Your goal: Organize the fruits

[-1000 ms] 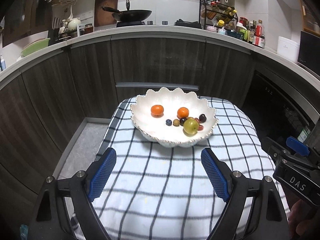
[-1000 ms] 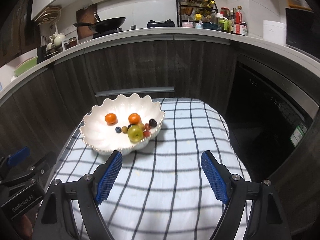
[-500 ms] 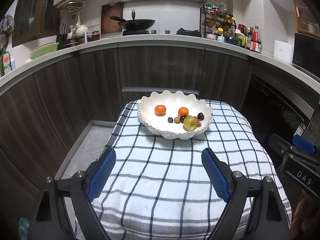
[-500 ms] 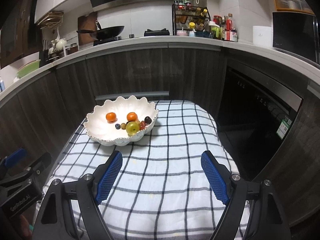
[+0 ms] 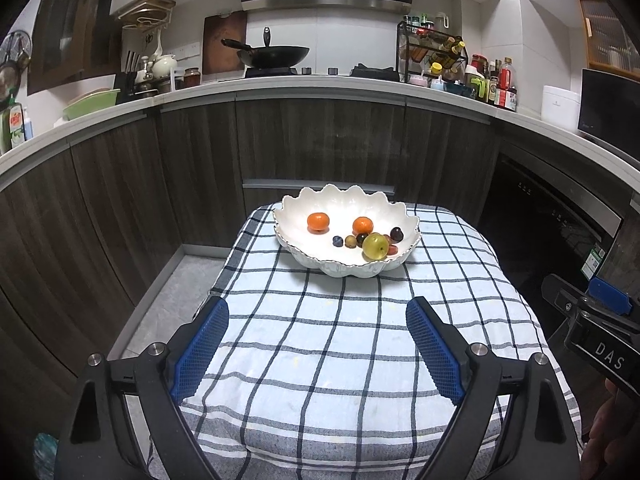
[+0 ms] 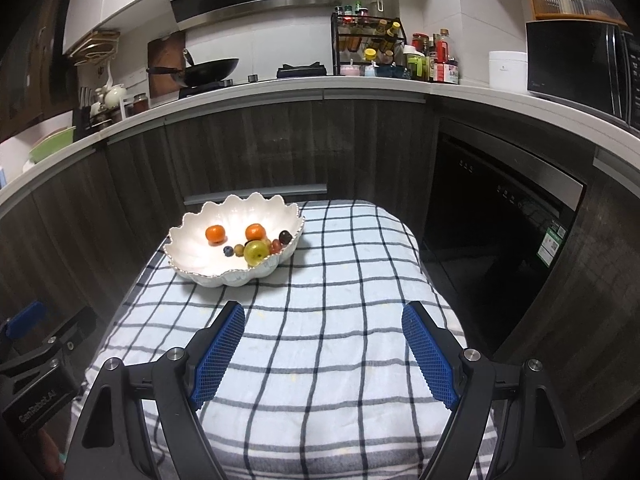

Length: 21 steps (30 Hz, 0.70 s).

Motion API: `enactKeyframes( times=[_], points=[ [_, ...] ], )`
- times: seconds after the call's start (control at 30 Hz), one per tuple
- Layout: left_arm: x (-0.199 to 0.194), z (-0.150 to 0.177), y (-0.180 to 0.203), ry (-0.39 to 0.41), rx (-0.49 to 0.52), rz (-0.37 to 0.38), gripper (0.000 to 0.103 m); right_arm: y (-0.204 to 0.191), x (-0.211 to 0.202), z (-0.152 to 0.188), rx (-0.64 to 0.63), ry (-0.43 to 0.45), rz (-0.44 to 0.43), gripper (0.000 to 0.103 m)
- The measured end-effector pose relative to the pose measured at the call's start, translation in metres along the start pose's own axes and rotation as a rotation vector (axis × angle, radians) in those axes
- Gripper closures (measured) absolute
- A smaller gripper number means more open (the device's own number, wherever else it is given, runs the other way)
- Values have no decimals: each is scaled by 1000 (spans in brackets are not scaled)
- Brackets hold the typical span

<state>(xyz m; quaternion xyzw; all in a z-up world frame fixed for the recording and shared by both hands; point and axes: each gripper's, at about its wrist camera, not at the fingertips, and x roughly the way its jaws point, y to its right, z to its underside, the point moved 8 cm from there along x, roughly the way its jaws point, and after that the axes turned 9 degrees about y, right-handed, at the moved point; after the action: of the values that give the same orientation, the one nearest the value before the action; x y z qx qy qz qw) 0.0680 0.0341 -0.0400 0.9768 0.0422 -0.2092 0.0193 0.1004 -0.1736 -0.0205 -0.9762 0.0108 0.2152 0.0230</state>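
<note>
Bowl of fruit — wok, bottles behind.

Both tools drawn back — bowl farther off

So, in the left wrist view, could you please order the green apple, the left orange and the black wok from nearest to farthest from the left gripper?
1. green apple, at the bowl's near right side.
2. left orange, further back in the bowl, on its left.
3. black wok, far off on the stove.

All measured from the left gripper.
</note>
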Motion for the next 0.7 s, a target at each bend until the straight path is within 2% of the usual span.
enactKeyframes(
  times=[0.7],
  points=[
    [-4, -1, 4, 9, 1, 0, 12, -2, -6, -3, -4, 18, -6, 21]
  ],
)
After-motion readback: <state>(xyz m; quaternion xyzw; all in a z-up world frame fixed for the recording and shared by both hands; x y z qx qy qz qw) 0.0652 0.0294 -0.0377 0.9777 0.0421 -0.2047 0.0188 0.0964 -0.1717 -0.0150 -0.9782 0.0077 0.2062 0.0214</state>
